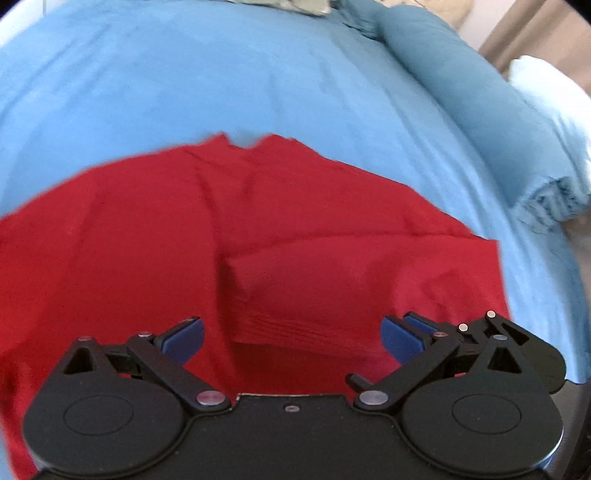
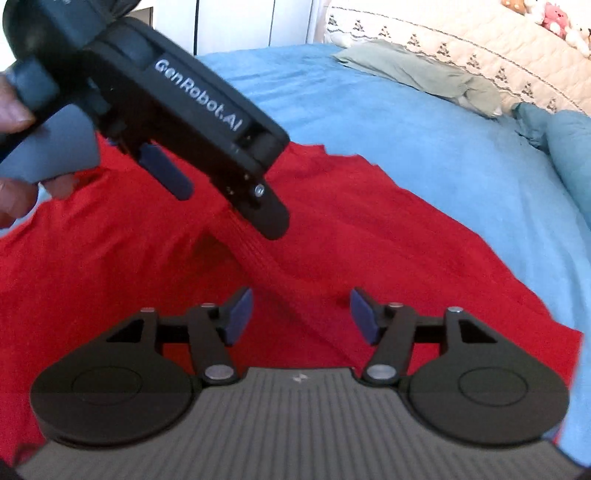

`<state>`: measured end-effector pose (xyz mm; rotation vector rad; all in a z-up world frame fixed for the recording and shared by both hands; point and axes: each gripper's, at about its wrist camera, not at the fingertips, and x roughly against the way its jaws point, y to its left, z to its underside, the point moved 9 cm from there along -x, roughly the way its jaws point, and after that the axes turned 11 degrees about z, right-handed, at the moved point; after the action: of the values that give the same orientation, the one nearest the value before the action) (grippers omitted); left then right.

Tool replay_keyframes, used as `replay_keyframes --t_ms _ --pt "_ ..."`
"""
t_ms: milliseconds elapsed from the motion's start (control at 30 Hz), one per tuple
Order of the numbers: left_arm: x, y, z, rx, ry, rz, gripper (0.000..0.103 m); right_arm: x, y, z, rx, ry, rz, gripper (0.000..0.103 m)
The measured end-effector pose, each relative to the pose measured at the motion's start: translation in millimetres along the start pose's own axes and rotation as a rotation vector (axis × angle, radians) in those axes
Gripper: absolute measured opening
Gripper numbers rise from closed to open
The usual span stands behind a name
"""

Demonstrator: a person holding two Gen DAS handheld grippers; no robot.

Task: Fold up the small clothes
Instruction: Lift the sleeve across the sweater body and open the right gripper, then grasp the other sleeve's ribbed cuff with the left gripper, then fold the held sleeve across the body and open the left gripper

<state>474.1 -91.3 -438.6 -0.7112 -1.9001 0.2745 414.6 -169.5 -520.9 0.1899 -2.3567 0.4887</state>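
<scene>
A red long-sleeved garment [image 1: 147, 240] [image 2: 388, 229] lies spread on the blue bed sheet [image 1: 221, 74] [image 2: 369, 110]. One sleeve is folded in over the body, and its ribbed cuff [image 1: 291, 321] [image 2: 255, 251] points toward me. My left gripper [image 1: 293, 338] hovers open just above that cuff, with nothing between its blue pads. In the right wrist view the left gripper [image 2: 229, 210] reaches in from the upper left, held by a hand [image 2: 14, 118]. My right gripper [image 2: 301, 317] is open over the same sleeve and holds nothing.
A grey-green cloth [image 2: 424, 74] lies at the far side of the bed, against a quilted beige cover [image 2: 480, 44] with plush toys [image 2: 554, 18]. A rolled blue bundle [image 1: 461, 92] [image 2: 569, 147] lies along the right. The gathered sheet corner [image 1: 554, 199] marks the bed's edge.
</scene>
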Motion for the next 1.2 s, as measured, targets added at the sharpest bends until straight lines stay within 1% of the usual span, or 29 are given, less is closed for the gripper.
replay_keyframes --t_ms 67,100,200,267,333,433,500,533,567,600,633,667,733,767,833,933,967,1000,1033,1067,1100,1167,1200 --pt "-5.2 -2.3 2.6 0.033 -0.003 -0.012 0.101 11.6 -10.7 12.5 0.001 0.016 0.023 0.076" --pt "-5.5 -2.8 4.1 0.071 -0.016 -0.013 0.101 17.9 -14.7 19.8 -0.005 0.025 0.029 0.076" --pt "-7.5 -3.6 15.8 0.247 -0.058 0.028 0.099 34.6 -29.2 42.7 -0.039 0.049 0.053 0.076" --pt "-15.9 -2.3 21.5 0.34 -0.072 0.033 0.092 39.9 -34.9 53.0 -0.058 0.062 0.064 0.076" --pt "-25.1 -0.7 23.9 0.388 -0.073 0.019 0.089 45.4 -37.6 62.6 -0.074 0.074 0.078 0.076" --pt "-29.4 0.9 17.2 0.396 -0.107 -0.037 0.087 51.1 -40.8 73.4 -0.1 0.087 0.092 0.076" --pt "-30.3 5.6 10.9 0.403 -0.129 -0.074 0.076 54.8 -42.8 79.2 -0.115 0.091 0.097 0.076" --pt "-30.4 8.4 7.7 0.41 -0.135 -0.095 0.065 60.7 -40.9 84.1 -0.122 0.092 0.101 0.076" --pt "-32.6 12.4 5.3 0.417 -0.133 -0.119 0.052 60.2 -41.3 82.2 -0.126 0.093 0.103 0.076" --pt "-33.6 15.8 4.4 0.421 -0.125 -0.147 0.045 60.7 -40.8 81.8 -0.13 0.093 0.105 0.076" --pt "-34.0 18.6 4.0 0.422 -0.118 -0.175 0.032 60.7 -42.1 80.7 -0.134 0.092 0.108 0.076" --pt "-31.2 20.7 3.9 0.422 -0.12 -0.183 0.021 57.9 -45.2 74.3 -0.135 0.093 0.11 0.076" --pt "-27.3 20.0 0.8 0.408 -0.133 -0.176 0.01 61.3 -47.5 76.8 -0.138 0.093 0.113 0.076" --pt "-23.4 17.9 -3.2 0.388 -0.148 -0.17 0.009 58.1 -51.2 72.4 -0.138 0.092 0.116 0.076" --pt "-11.9 11.4 -14.2 0.334 -0.189 -0.168 0.009 65.5 -50.4 73.9 -0.137 0.086 0.12 0.076" --pt "15.4 2.2 -36.9 0.239 -0.276 -0.18 0.009 75.5 -51.5 73.4 -0.137 0.078 0.127 0.076" --pt "27.1 0.9 -44.5 0.199 -0.305 -0.195 0.009 66.4 -47.5 62.0 -0.137 0.078 0.13 0.076" --pt "39.3 1.5 -51.3 0.158 -0.333 -0.216 0.009 70.3 -47.4 63.6 -0.139 0.078 0.131 0.076" --pt "51.7 4.1 -56.3 0.12 -0.359 -0.243 0.009 60.2 -44.0 50.7 -0.139 0.078 0.132 0.076" --pt "62.1 7.9 -58.4 0.092 -0.381 -0.267 0.009 53.5 -43.0 41.8 -0.14 0.079 0.131 0.076" --pt "68.6 13.5 -58.7 0.069 -0.396 -0.292 0.009 53.3 -42.8 41.2 -0.14 0.079 0.132 0.076" --pt "77.6 31.6 -53.9 0.056 -0.396 -0.332 0.009 53.4 -40.4 41.0 -0.146 0.079 0.132 0.079" --pt "78.8 43.0 -47.9 0.067 -0.39 -0.346 0.009 53.6 -39.4 43.2 -0.152 0.081 0.132 0.081"
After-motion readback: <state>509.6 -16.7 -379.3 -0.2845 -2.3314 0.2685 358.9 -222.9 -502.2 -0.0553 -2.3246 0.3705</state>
